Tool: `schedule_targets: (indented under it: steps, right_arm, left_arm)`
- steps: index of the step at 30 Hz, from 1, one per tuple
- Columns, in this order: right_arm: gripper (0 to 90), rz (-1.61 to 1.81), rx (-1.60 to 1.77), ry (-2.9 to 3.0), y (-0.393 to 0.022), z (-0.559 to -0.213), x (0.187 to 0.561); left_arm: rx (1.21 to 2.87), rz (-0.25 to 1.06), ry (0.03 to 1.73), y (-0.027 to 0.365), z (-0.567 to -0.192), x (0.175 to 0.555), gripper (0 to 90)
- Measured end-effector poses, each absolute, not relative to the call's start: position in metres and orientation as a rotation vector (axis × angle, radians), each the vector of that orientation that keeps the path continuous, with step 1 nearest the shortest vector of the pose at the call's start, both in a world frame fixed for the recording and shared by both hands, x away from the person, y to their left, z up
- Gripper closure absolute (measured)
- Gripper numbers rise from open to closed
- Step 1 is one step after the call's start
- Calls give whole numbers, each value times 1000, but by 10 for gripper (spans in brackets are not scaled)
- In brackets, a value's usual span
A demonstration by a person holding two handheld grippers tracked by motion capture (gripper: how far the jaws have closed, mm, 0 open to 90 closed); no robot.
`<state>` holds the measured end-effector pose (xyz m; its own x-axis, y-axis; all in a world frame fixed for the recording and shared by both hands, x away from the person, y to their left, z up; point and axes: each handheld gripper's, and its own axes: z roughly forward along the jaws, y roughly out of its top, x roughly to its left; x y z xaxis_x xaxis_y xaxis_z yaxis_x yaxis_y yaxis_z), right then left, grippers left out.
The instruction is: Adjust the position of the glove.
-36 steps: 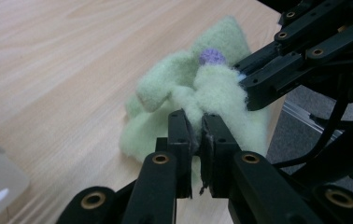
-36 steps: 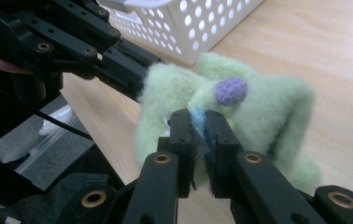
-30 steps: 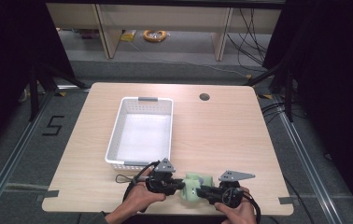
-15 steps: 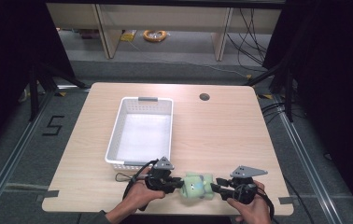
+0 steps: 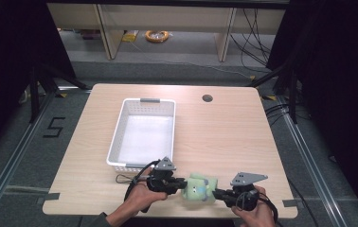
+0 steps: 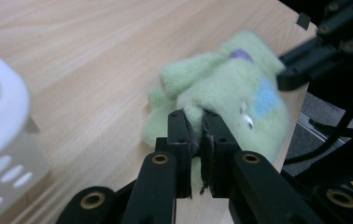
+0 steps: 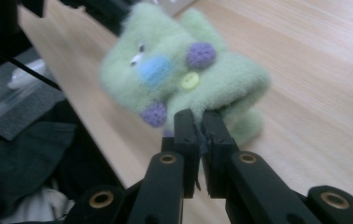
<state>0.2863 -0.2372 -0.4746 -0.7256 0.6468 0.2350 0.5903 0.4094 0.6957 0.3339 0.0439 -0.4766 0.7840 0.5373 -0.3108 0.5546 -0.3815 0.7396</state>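
**A:** What are we dealing with?

**B:** A small green plush toy, fleecy, with purple pompoms, a blue patch and a yellow button on its front. It sits at the near edge of the counter, strung between the two sets of fingers. I'd judge it very light and soft all through, nothing stiff inside, nothing fragile.

**A:** And the fingers?

**B:** The left gripper is clamped on a fold of fleece at one end of the toy; in the left gripper view the fabric bunches right between the tips. The right gripper has just been closing and now pinches a flap at the opposite end, just below the button as its own view shows it. Both pinch only cloth, not the body.

**A:** Will that hold?

**B:** Probably. Fleece isn't slippery and it squashes into the pads. The risk, I think, is that a thin pinch stretches or slides out if the hands pull apart, and the body will sag between them once lifted. A deeper bite into a limb or the thick middle would be safer than the edge.

**A:** What's beyond it?

**B:** Past the left fingers, close by, stands a white basket with slotted walls. The rest of the counter beyond the right fingers is bare wood.
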Motion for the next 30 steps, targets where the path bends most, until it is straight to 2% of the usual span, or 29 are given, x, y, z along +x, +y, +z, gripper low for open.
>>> schedule_targets:
  steps: [6, 9, 12, 13, 14, 15, 18, 19, 30]
  right_arm:
    - [861, 1212, 1181, 2613, -238, -488, 281]
    - [843, 1207, 1195, 2617, -240, -491, 283]
    - [685, 1223, 1287, 2589, -241, -489, 282]
    - [685, 1223, 1287, 2589, -241, -489, 282]
    - [641, 1250, 1247, 2583, -243, -488, 285]
    - [521, 1292, 1291, 2525, -246, -483, 285]
    - [483, 1291, 1266, 2468, -252, -480, 288]
    - [442, 1333, 1308, 2429, -255, -480, 292]
    - [452, 1166, 1364, 2525, -238, -494, 319]
  left_arm:
    - [2078, -59, 842, 38, -489, 340, 809]
    - [2071, -61, 861, 40, -491, 342, 770]
    - [2041, -88, 895, 46, -491, 342, 696]
    - [2041, -88, 895, 46, -491, 342, 662]
    - [2018, -102, 922, 48, -490, 340, 662]
    - [2000, -118, 936, 51, -490, 339, 603]
    - [1980, -129, 972, 59, -490, 336, 586]
    - [1962, -146, 990, 60, -491, 334, 561]
    - [1987, -160, 1038, 43, -502, 332, 510]
